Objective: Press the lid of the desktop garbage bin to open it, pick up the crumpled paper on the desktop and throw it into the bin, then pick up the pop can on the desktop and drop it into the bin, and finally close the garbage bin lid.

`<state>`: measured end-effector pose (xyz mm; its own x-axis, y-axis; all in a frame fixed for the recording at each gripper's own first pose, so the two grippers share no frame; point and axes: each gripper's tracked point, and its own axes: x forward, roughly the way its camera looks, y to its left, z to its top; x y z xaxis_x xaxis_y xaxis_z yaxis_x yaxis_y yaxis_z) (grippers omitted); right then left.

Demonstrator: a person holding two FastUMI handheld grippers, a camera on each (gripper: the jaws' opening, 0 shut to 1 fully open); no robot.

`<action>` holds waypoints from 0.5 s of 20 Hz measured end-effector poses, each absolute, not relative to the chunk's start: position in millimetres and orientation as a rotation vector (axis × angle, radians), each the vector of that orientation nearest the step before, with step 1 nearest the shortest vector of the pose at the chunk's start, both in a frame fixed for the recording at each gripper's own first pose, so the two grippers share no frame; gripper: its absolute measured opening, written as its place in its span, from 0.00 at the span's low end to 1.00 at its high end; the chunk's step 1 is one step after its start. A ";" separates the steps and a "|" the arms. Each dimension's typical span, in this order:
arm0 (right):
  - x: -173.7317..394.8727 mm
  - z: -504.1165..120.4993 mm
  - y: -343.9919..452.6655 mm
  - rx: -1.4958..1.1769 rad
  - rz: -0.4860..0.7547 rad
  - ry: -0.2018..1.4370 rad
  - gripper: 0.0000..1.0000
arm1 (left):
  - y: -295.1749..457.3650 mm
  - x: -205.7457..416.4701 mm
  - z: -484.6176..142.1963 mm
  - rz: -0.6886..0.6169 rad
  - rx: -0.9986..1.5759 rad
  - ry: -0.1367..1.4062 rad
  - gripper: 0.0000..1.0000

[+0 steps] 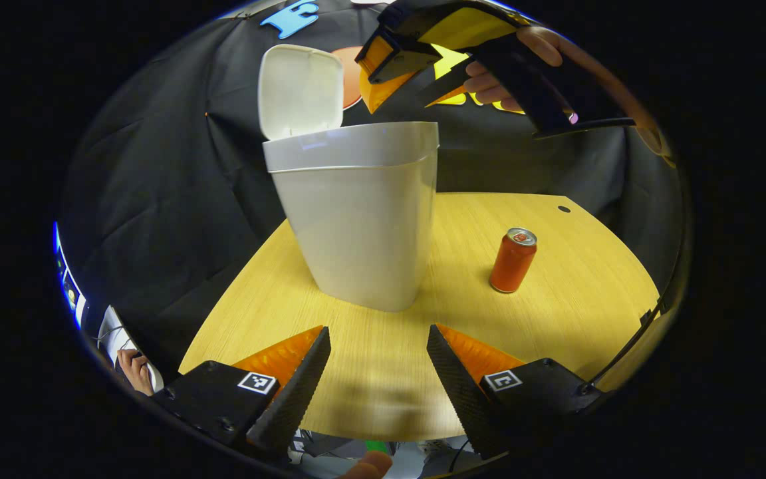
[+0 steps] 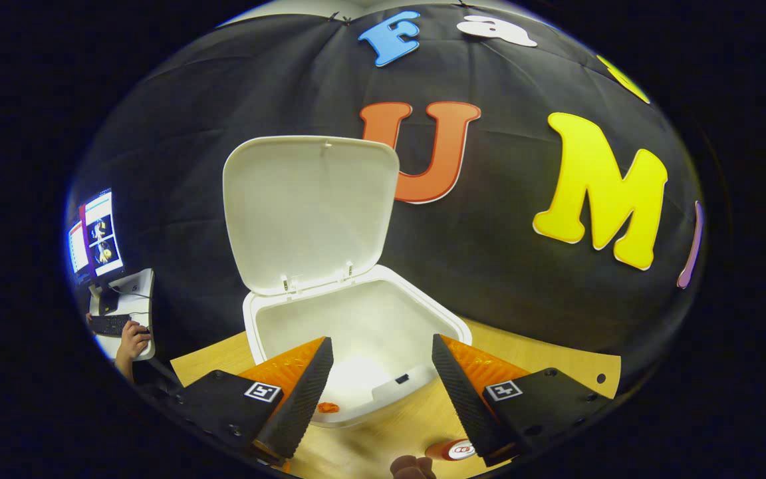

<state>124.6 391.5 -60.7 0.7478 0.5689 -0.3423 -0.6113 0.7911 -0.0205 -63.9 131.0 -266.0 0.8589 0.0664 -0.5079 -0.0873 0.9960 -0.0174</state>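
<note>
Biggest risk I see is the pop can (image 1: 513, 260): it's tall, thin and standing upright on the desk (image 1: 576, 299) right of the bin (image 1: 360, 213), so a sloppy sideways nudge would tip it and send it rolling. Lid (image 2: 308, 211) is up. Right gripper (image 2: 382, 386) hovers over the bin mouth, fingers apart and empty; left gripper (image 1: 378, 379) is spread too, holding nothing.

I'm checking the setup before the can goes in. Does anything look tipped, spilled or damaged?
Nothing stands out. The bin stands upright on the table with its lid raised, and the pop can stands upright beside it, apart from it. No spill shows.
</note>
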 end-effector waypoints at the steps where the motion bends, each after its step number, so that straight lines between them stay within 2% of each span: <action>1: 124.1 -57.5 379.4 -0.128 0.636 0.328 0.95 | 122.8 -58.0 -265.0 0.069 -0.033 0.527 0.97; 10: 112.9 -32.8 243.1 -0.125 0.502 0.266 0.95 | 34.6 -15.8 -267.5 -0.073 0.042 0.493 0.97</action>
